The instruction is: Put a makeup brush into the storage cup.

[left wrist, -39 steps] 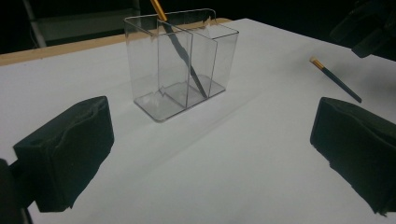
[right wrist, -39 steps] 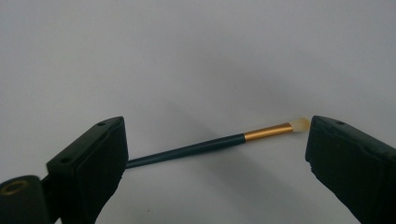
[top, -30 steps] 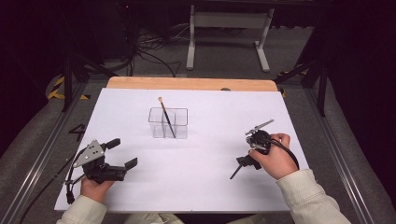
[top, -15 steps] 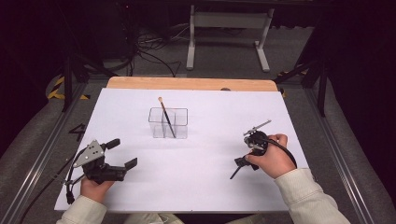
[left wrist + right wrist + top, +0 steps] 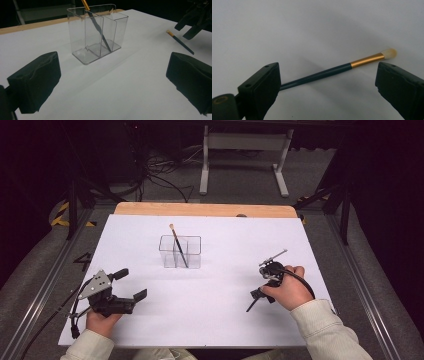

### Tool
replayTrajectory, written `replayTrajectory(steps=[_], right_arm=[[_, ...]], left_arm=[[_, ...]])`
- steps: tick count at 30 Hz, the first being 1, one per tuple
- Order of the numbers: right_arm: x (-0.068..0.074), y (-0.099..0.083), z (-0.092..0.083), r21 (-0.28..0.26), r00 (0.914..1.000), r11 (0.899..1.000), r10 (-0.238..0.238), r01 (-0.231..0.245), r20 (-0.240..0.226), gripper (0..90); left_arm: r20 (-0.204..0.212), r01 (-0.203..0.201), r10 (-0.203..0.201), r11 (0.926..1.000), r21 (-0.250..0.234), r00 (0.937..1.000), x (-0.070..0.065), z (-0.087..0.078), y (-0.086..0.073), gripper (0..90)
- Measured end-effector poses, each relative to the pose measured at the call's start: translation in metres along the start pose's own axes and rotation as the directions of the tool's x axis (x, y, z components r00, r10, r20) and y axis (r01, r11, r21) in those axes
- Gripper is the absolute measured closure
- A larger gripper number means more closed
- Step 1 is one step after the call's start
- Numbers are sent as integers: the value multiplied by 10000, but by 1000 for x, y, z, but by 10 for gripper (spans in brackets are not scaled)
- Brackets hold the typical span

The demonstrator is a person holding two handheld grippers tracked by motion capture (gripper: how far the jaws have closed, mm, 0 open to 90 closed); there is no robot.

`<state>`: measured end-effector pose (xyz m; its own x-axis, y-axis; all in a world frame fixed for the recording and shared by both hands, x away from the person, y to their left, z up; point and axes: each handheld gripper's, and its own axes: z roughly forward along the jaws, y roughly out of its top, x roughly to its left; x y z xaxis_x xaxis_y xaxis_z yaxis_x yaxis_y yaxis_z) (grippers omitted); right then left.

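A clear divided box (image 5: 180,252) stands mid-table on the white sheet (image 5: 210,320), with one dark-handled brush (image 5: 176,242) leaning in it. The box (image 5: 100,37) and that brush (image 5: 96,23) lie ahead of my left gripper (image 5: 113,67), which is open and holds nothing; it rests at the near left (image 5: 131,284). A second brush (image 5: 329,72), with a dark handle, gold ferrule and pale tip, lies flat on the sheet. My right gripper (image 5: 328,75) is open and hovers over it, jaws on either side. In the left gripper view this brush (image 5: 180,42) sits under the right gripper (image 5: 196,21).
A wooden table edge (image 5: 200,210) runs along the far side of the sheet. Beyond it are a metal stand (image 5: 245,155) and cables (image 5: 155,175) on the floor. Metal rails (image 5: 45,285) flank the table.
My right hand and gripper have shifted slightly left and nearer over the lying brush. The left gripper, box and standing brush have not moved.
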<state>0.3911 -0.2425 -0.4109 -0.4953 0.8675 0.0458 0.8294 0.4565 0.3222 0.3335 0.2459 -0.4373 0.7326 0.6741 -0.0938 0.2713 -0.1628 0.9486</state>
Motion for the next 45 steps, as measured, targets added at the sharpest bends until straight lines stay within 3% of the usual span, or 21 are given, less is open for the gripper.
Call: replayTrajectory(steps=[8, 21, 45], right_arm=[[0, 1, 5, 242, 9999, 9996, -152, 151, 38, 85], [1, 2, 11, 474, 10000, 9989, 64, -62, -32, 132], [0, 5, 19, 940, 9994, 9954, 164, -192, 305, 151]], left_arm=[[-6, -4, 4, 10000, 1, 10000, 0, 0, 0, 4], [-21, -26, 26, 10000, 1, 10000, 0, 0, 0, 4], [-24, -17, 16, 10000, -17, 10000, 0, 1, 0, 4]])
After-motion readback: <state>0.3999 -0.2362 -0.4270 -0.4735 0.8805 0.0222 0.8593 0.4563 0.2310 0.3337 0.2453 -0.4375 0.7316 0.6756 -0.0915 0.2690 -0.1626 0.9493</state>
